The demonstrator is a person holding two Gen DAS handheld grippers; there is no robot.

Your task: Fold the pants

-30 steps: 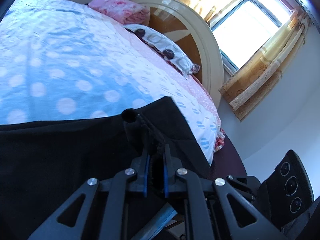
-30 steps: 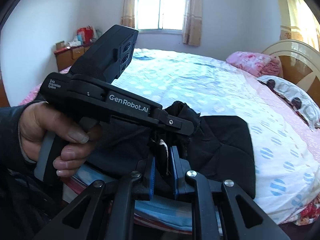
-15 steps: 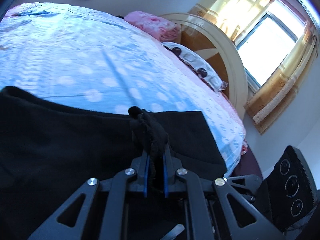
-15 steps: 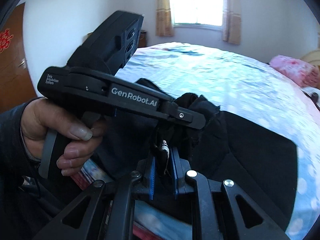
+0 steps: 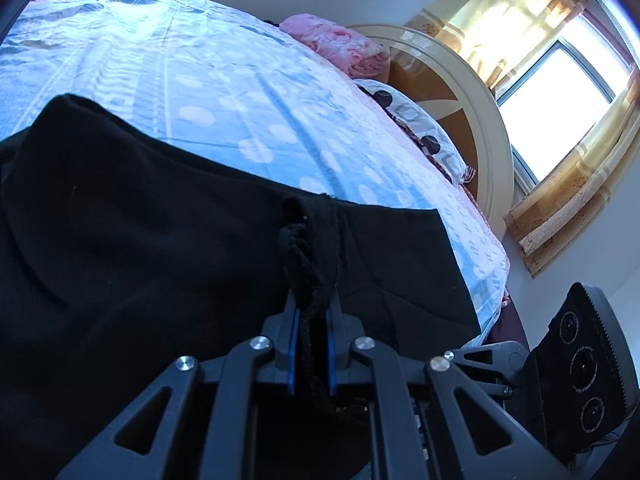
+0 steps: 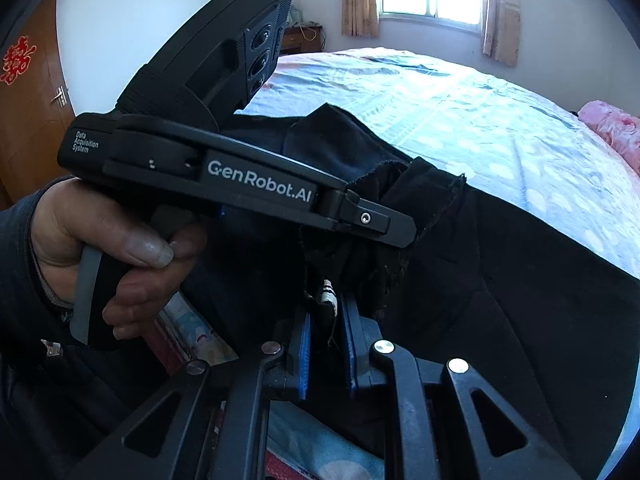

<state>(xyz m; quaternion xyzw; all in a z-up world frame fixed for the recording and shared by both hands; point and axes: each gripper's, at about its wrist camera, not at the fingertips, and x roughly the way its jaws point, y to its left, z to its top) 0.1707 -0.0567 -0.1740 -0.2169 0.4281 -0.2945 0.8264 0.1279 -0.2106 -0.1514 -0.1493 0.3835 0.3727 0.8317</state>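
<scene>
Black cloth fills most of both views: the pants (image 5: 168,248) lie spread over the near part of the bed (image 5: 224,92), with the blue dotted sheet showing beyond them toward 12 o'clock. Going from the left side, the left gripper (image 5: 311,312) is clamped on a bunched ridge of the fabric, and the blue pads press a twisted fold between them — the cloth rises from the grip toward 12 o'clock in a rope-like gather. At 1 o'clock from this grip I see the pink quilt (image 5: 340,44) and the dotted pillow (image 5: 420,132) against the headboard (image 5: 472,120), well apart from the garment. On the right side, the right gripper (image 6: 325,320) is also closed on the pants, at a raw hemmed edge where a small white label (image 6: 329,298) hangs between the blue pads. The person's left hand (image 6: 120,256) appears at 9 o'clock in the right wrist view, just beside this second grip, so the two holds are close together. I judge the fabric to be soft, limp and rather light — it sags and wrinkles wherever it is not supported and will not keep a crease alone. It looks not slippery. Good places to hold are the seams, hems or waistband, where several layers give thickness.
</scene>
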